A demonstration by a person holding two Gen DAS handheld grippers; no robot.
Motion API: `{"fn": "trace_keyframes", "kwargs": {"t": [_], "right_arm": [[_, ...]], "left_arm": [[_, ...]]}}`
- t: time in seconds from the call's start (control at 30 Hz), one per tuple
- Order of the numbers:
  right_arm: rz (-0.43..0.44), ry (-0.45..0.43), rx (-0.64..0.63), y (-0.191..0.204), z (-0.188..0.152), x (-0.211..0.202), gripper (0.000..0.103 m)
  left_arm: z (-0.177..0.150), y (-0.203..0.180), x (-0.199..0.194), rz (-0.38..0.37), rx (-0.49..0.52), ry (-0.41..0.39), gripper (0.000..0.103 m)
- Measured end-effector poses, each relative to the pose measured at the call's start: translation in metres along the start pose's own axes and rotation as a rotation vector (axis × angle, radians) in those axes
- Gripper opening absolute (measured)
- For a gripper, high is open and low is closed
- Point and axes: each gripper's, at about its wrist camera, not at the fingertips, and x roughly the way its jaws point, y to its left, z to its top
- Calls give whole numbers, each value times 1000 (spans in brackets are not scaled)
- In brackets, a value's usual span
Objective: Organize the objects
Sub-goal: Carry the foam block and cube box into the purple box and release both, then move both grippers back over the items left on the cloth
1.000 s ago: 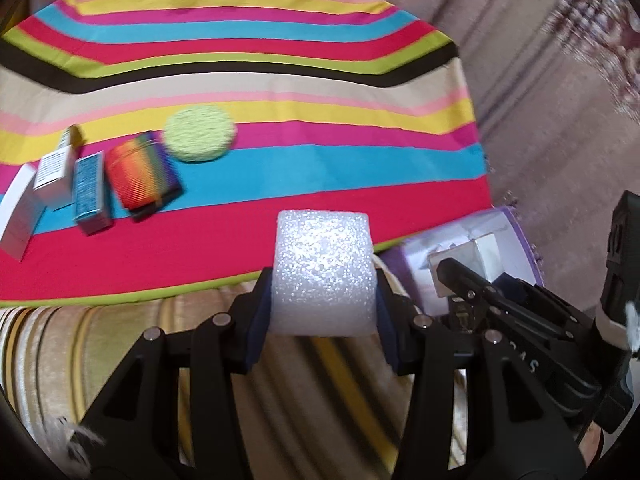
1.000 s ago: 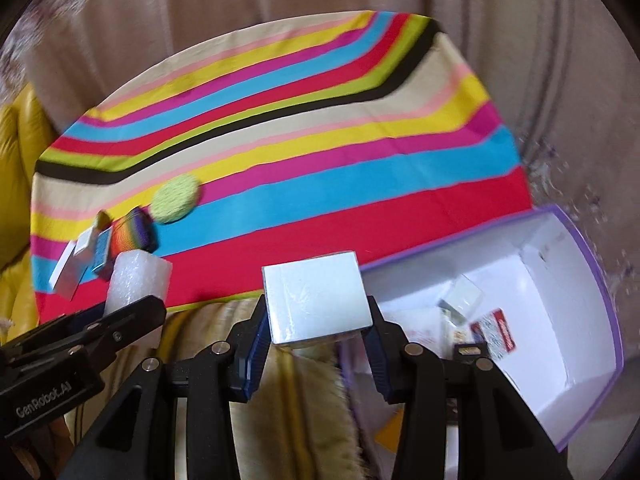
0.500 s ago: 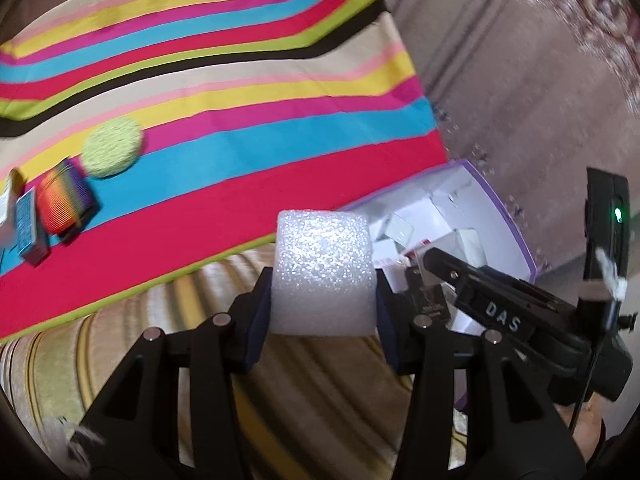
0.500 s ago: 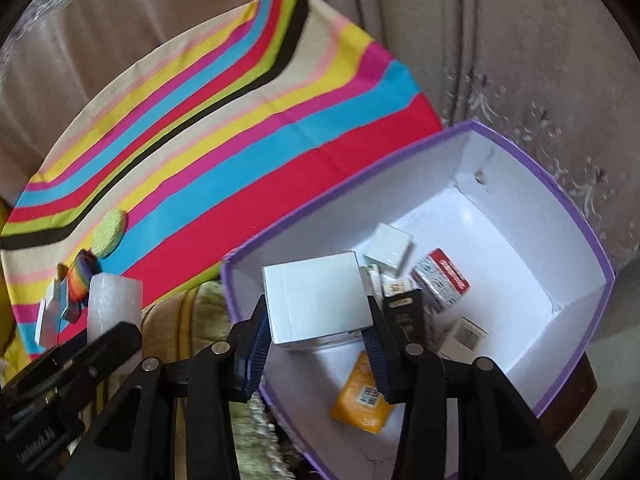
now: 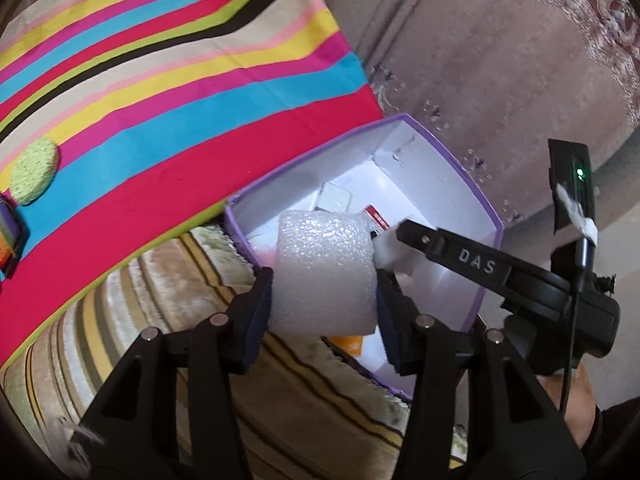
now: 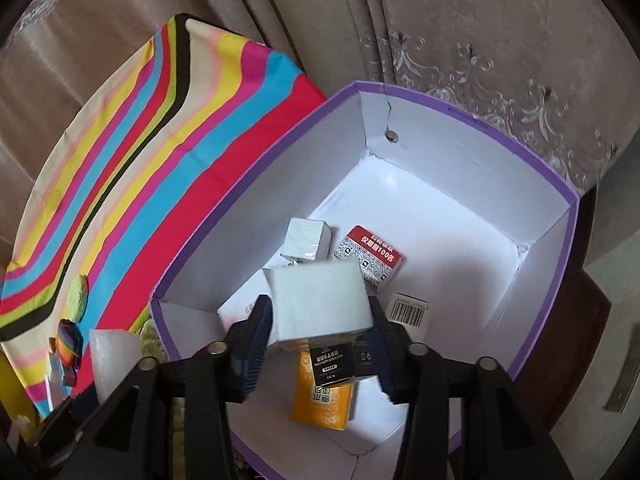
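Observation:
My left gripper is shut on a white foam roll and holds it at the near-left rim of the purple box. My right gripper hangs over the inside of the purple box. Its jaws stand wider than the white box between them, with gaps on both sides, and the white box looks tilted and blurred. The right gripper also shows in the left wrist view, reaching into the box. The foam roll shows at the lower left of the right wrist view.
Inside the purple box lie a small white box, a red and white pack, an orange pack, a black box and a barcode label. On the striped cloth lie a green sponge and a rainbow item.
Both grippers have moved right from the striped cloth to the purple box. My right gripper has opened and the white box is loose between its jaws.

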Motion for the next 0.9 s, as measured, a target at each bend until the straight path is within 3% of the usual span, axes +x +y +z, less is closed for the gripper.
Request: {"fn": "trace_keyframes", "kwargs": {"t": [0.07,0.13,0.3,0.43,0.6,0.9], "right_arm": [[-8,-3,12,-2,1,0,69],[-1,-8,19,-3,0,-1,74],[17,-13,33,-5,1,-1,76],[36,1,19,0,-1,-1,77],[57,-5,-42,18,-4,-6,77],[76,-6,-262,76,-23,-14,77]], "left_arm": [[1,1,-1,-2,-7,-2,71],[2,4,-2,-6,-27,-10,74],[1,13,-5,-18,-91,-24,76],[-1,21,-10,-82,-117,-40,76],[-3,34,-17,24,-148,-26,76],[-16,57,-39,146,-174,-78,76]]}}
